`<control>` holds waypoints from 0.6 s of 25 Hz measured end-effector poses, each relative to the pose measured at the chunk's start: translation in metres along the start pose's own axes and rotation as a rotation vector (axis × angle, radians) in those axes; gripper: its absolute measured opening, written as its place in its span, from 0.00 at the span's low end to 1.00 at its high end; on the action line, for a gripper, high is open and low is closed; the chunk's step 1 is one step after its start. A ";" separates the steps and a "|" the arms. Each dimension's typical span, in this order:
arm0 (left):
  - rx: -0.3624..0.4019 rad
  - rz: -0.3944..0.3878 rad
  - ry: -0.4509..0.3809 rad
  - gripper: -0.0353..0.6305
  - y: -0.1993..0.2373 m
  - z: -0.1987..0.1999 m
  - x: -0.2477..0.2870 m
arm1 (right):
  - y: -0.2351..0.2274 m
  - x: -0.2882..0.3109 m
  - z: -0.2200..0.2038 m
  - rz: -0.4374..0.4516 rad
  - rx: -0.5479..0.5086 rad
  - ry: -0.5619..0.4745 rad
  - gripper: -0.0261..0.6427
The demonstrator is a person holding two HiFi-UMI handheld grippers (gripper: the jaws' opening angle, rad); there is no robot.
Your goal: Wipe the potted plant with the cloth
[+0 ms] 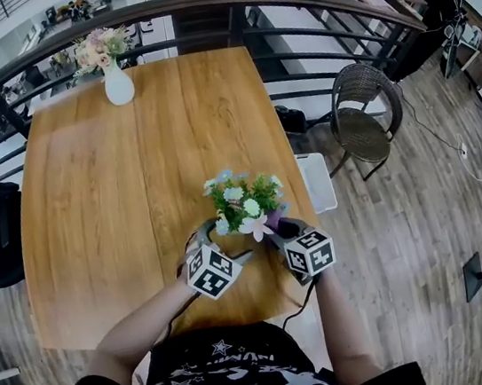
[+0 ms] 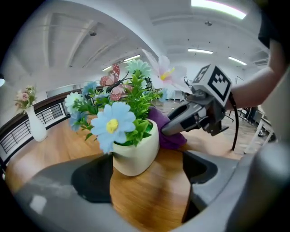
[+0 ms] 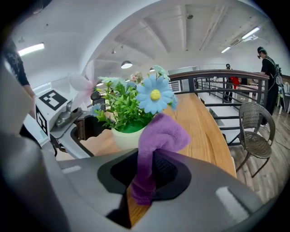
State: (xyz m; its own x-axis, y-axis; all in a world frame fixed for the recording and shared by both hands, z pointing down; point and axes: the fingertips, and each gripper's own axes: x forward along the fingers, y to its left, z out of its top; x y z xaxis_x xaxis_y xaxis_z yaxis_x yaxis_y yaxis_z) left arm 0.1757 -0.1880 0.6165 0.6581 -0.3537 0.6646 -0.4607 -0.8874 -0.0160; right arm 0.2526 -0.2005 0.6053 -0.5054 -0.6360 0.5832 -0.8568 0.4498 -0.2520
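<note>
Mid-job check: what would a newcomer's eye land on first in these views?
The potted plant with blue and white flowers, near the wooden table's front edge, stands out first. The right tool clamps a purple cloth beside it; the left tool is open on its other side.

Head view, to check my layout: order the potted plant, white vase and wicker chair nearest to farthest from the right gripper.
1. Potted plant, just ahead of the right gripper and its cloth.
2. Wicker chair, on the floor right of the table.
3. White vase, at the table's far left end.
</note>
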 end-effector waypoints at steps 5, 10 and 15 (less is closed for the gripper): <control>0.105 -0.061 0.022 0.80 0.006 -0.019 -0.009 | -0.006 0.001 -0.001 -0.024 0.007 0.005 0.16; 0.316 -0.145 0.021 0.80 0.043 -0.030 -0.016 | -0.005 -0.001 0.000 -0.024 0.012 -0.005 0.16; 0.393 -0.312 -0.031 0.80 0.044 -0.012 -0.009 | -0.002 -0.002 -0.001 -0.008 -0.006 0.018 0.16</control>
State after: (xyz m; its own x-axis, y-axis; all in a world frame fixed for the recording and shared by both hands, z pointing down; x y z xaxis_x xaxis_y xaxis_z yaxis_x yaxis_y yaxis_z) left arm 0.1419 -0.2203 0.6191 0.7487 -0.0567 0.6604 0.0162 -0.9945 -0.1037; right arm 0.2553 -0.1991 0.6050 -0.4966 -0.6281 0.5990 -0.8602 0.4483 -0.2431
